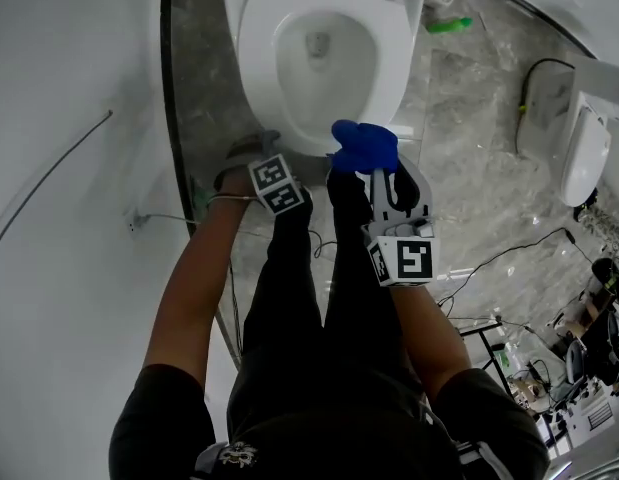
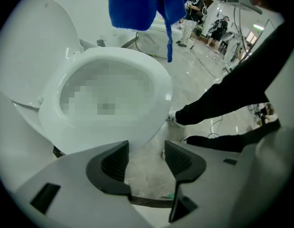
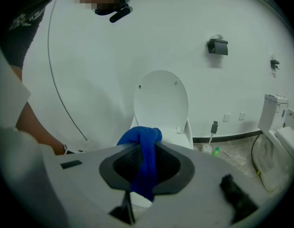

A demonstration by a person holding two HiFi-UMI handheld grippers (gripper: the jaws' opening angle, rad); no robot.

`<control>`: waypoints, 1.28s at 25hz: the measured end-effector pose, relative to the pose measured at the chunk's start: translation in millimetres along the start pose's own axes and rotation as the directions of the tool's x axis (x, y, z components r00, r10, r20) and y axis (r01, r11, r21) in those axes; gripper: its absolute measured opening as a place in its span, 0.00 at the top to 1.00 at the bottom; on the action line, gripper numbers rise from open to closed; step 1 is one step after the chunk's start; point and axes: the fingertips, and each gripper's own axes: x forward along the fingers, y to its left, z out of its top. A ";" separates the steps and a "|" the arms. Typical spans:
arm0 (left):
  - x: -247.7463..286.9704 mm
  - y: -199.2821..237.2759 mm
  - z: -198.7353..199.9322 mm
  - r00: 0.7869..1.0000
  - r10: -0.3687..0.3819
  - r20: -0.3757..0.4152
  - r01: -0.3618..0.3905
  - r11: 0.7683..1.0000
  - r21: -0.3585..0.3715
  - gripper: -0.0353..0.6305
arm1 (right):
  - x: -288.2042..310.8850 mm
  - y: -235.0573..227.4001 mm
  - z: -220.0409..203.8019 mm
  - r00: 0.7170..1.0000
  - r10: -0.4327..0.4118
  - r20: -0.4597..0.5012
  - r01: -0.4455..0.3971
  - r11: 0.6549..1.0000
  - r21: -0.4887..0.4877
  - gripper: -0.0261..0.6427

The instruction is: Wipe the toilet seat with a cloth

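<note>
The white toilet seat (image 1: 257,68) is down around the bowl, and the lid (image 3: 161,99) stands up against the wall. My right gripper (image 1: 374,168) hangs over the seat's front rim, shut on a bunched blue cloth (image 1: 364,146). In the right gripper view the cloth (image 3: 146,165) drapes down between the closed jaws. My left gripper (image 1: 247,156) is low at the bowl's front left, beside the seat. In the left gripper view the left gripper (image 2: 146,160) stands open with nothing in it. There the seat (image 2: 158,87) is just ahead and the cloth (image 2: 142,6) dangles above.
The person's dark-trousered legs (image 1: 319,298) stand right in front of the bowl. A white wall (image 1: 69,168) runs along the left. A green bottle (image 1: 447,25) and a brush (image 3: 213,127) stand right of the toilet. Another white fixture (image 1: 586,153) and loose cables (image 1: 489,263) lie farther right.
</note>
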 end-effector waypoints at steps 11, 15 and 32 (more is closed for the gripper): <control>-11.0 0.1 2.5 0.985 0.095 0.142 -0.058 0.968 -0.245 0.61 | 30.5 -3.0 -19.6 0.998 0.054 -0.012 -0.055 0.998 -0.031 0.87; -54.8 13.8 14.3 0.922 0.190 0.338 0.057 0.795 -0.604 0.78 | 64.6 -5.8 -11.4 0.995 0.094 0.015 -0.092 0.993 -0.073 0.87; -113.7 92.7 34.6 0.716 0.541 0.442 0.164 0.484 -0.860 0.93 | 261.4 -6.2 63.7 0.977 0.207 0.058 -0.182 0.940 -0.287 0.87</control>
